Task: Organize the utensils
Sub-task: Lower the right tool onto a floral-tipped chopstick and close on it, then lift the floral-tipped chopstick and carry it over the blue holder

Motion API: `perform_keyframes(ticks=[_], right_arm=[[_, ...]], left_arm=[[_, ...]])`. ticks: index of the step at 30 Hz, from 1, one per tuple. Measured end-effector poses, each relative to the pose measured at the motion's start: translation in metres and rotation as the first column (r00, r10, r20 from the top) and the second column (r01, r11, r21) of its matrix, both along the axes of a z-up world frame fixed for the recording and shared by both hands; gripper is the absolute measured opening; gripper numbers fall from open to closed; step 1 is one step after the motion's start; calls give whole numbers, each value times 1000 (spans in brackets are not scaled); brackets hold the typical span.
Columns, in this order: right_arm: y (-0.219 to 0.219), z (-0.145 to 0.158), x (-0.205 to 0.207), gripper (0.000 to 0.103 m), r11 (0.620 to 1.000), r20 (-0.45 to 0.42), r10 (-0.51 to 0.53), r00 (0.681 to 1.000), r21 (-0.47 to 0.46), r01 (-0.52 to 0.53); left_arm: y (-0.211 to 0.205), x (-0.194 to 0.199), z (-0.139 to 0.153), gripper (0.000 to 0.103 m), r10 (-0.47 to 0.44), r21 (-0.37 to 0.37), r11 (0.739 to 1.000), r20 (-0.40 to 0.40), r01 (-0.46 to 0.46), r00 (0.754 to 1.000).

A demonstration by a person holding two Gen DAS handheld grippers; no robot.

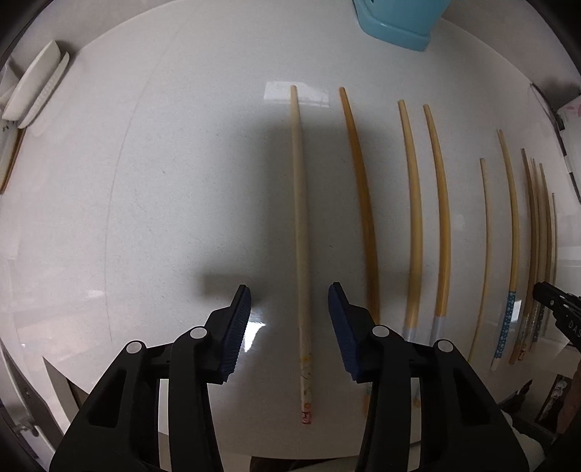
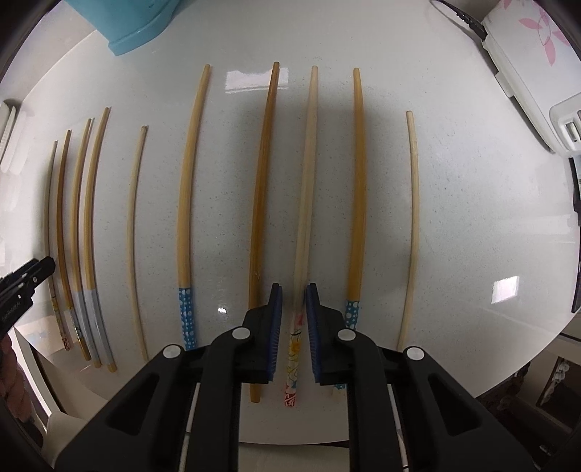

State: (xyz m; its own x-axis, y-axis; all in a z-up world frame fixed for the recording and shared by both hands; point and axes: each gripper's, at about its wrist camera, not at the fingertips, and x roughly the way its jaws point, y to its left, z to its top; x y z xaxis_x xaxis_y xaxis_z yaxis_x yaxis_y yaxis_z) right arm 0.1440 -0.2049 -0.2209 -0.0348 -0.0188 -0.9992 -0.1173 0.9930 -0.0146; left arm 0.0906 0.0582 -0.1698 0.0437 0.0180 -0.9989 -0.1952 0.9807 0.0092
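Several chopsticks lie side by side on a white round table (image 1: 163,181). My left gripper (image 1: 288,290) points down and stands open astride a pale chopstick (image 1: 300,225) with a printed red end; neither pad touches it. My right gripper (image 2: 294,290) straddles a pale chopstick with a floral end (image 2: 307,181). Its jaws are narrow, and a slim gap still shows beside the stick. Two chopsticks with blue dotted ends (image 2: 187,316) (image 2: 351,312) and a darker plain one (image 2: 259,218) flank it. At the right edge of the left wrist view the right gripper (image 1: 553,305) shows.
A light blue container (image 1: 395,21) (image 2: 120,25) stands at the table's far side. White dishes (image 1: 36,87) are stacked at the left. A white appliance with pink flowers (image 2: 526,54) sits at the far right. Two grey-tipped chopsticks (image 2: 90,319) and thin pale ones (image 2: 136,236) (image 2: 412,236) lie nearby.
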Motion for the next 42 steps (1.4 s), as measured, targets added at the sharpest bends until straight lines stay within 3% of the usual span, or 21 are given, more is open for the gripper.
perform_keyframes(ticks=[3, 4, 5, 10, 17, 30, 42], right_arm=[[4, 0, -4, 7, 1000, -15, 1, 1000, -13, -1], [5, -1, -3, 6, 1000, -17, -1, 1000, -16, 1], [10, 0, -2, 6, 1000, -19, -1, 1000, -22, 1], [16, 3, 4, 6, 999, -15, -4, 1000, -32, 4], [4, 13, -1, 6, 1000, 6, -12, 1000, -29, 12], [-3, 47, -5, 6, 999, 84, -33, 996, 8, 33], [9, 100, 1, 6, 1000, 232, -18, 973, 29, 12]], left_arm=[[-10, 12, 7, 27, -3, -2, 1000, -26, 3, 1000], [-13, 14, 9, 8, -6, 1, 1000, -33, 6, 999], [-19, 10, 9, 6, -9, 6, 1000, -39, 10, 999], [-33, 6, 0, 6, 4, 7, 1000, -31, -4, 1000], [-17, -6, 6, 6, 18, -3, 1000, -8, -18, 1000], [-3, -15, 49, 6, 33, 3, 999, 105, -34, 994], [4, -17, 95, 6, 33, 1, 999, 229, -34, 973]])
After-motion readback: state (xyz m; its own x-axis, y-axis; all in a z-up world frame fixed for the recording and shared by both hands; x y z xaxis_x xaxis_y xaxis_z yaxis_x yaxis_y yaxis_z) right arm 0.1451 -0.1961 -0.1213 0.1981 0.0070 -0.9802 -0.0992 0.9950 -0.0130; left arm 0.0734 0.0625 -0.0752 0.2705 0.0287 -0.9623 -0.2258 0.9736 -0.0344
